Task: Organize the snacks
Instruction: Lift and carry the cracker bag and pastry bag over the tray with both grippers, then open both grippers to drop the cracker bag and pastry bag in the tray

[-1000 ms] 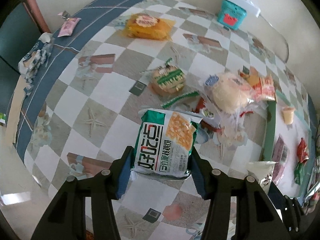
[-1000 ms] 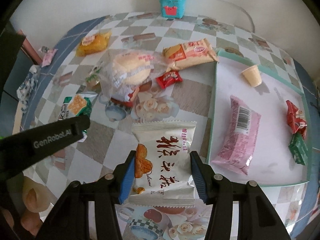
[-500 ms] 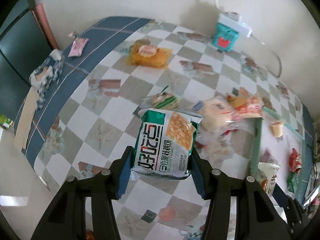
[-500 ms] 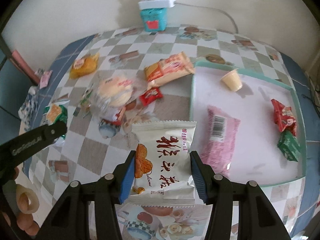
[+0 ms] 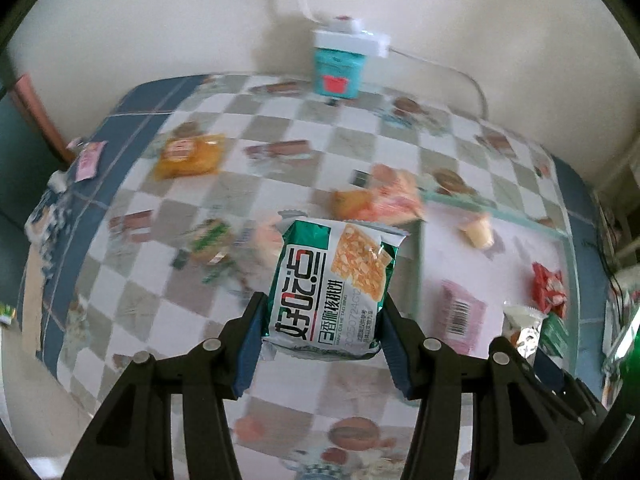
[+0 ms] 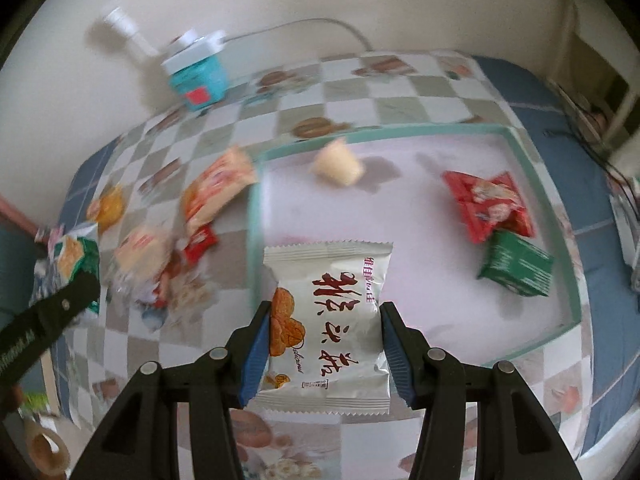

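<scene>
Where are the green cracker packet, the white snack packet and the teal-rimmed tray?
green cracker packet (image 5: 332, 288): left wrist view, middle of its front.
white snack packet (image 6: 328, 320): right wrist view, middle of its front.
teal-rimmed tray (image 6: 536, 196): right wrist view, right-hand rim.

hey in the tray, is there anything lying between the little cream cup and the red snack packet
No. In the right wrist view, only bare tray floor lies between the cream cup and the red packet. The green packet sits nearer the camera than the red one, outside that stretch.
</scene>
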`<state>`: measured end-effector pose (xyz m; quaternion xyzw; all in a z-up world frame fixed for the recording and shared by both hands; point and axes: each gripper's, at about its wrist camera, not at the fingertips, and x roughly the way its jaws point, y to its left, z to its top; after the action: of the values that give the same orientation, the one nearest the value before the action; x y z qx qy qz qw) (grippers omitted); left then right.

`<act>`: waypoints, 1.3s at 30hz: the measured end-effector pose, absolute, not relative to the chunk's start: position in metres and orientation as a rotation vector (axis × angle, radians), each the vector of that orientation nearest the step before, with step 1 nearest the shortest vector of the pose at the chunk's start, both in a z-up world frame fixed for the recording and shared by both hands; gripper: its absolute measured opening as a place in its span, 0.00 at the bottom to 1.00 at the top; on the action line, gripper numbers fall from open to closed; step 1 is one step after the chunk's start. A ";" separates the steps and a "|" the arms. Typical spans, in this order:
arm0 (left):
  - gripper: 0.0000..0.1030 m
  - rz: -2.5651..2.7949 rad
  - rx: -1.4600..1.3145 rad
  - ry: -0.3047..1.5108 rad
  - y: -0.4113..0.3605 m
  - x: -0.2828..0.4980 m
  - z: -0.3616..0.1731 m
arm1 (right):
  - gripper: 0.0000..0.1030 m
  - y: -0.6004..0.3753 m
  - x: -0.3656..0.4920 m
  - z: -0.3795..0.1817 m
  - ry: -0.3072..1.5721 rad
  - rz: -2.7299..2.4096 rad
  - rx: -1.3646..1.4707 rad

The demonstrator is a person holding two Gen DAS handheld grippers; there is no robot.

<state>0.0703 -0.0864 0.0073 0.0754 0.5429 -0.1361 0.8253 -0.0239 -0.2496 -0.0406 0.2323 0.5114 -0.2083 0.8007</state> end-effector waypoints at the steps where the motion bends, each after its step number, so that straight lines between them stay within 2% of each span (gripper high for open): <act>1: 0.54 -0.305 0.176 1.159 -0.097 0.068 0.006 | 0.54 -0.255 -0.026 -0.042 1.098 -0.460 0.506; 17: 0.54 -0.474 0.294 1.198 -0.207 0.053 -0.015 | 0.54 -0.320 -0.058 -0.063 1.116 -0.594 0.596; 39: 0.54 -0.511 0.250 1.235 -0.239 0.083 -0.053 | 0.54 -0.334 -0.037 -0.084 1.083 -0.572 0.621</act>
<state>0.0829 -0.2391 -0.0530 0.1155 0.5709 -0.2365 0.7777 -0.0365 -0.3338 -0.0840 0.2865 0.5000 -0.2643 0.7734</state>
